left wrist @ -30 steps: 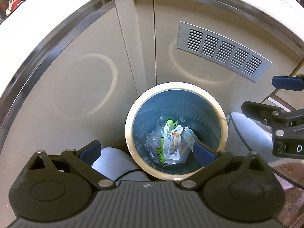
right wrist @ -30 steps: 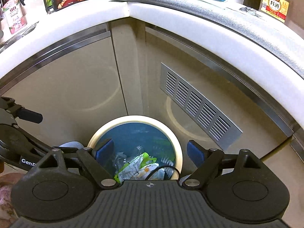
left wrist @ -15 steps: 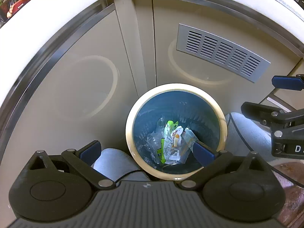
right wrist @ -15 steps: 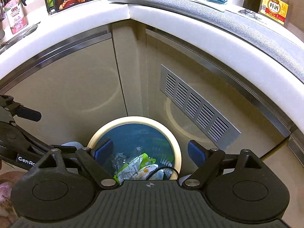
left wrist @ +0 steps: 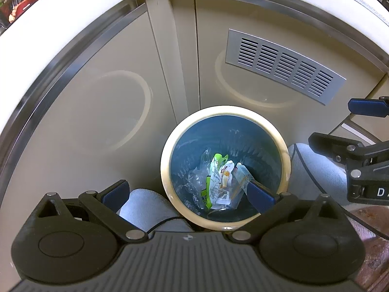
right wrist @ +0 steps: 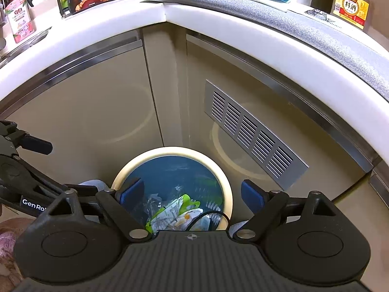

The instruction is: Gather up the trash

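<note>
The round cream-rimmed trash bin with a blue bag inside [left wrist: 167,170] stands in the corner of the tan shiny cabinets [left wrist: 97,97], green and white wrappers [left wrist: 216,182] lie in it, and above it the left gripper [left wrist: 187,193] and right gripper [right wrist: 192,192] both hang wide apart, grasping nothing.

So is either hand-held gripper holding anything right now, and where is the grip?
Nothing is held. The left hand-held gripper and the right hand-held gripper both stand open and empty above the trash bin; the wrappers lie inside it.
</note>
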### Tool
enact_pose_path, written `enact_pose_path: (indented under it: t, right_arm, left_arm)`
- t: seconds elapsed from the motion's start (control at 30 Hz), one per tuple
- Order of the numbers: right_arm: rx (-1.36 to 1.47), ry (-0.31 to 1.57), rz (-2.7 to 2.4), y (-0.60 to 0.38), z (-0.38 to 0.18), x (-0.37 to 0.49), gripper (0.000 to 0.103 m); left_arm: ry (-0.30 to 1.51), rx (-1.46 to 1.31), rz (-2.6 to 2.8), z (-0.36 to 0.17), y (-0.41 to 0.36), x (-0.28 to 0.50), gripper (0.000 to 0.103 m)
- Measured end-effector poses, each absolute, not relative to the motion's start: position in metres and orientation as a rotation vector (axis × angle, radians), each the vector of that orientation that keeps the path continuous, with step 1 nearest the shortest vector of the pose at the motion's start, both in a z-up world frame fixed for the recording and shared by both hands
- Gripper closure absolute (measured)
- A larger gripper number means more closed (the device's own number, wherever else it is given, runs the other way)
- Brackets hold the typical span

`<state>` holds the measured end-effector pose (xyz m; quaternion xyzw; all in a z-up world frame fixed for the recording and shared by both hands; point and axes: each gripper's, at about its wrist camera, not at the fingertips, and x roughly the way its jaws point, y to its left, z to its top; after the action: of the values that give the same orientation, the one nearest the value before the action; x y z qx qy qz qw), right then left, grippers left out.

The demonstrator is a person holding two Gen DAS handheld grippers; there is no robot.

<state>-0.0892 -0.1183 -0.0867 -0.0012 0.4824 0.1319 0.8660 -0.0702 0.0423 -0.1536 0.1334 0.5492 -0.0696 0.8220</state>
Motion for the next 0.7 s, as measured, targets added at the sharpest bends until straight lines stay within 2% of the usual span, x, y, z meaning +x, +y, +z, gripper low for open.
enact_pose_path:
  t: [0.7]
  right_arm:
    - [-0.002,1.014,0.278,-0.1195,-0.0896,-0.0884,0.014]
  left_arm:
    - [1.176,0.277,-0.145,-0.1539,0.0449,-0.0704,0.0]
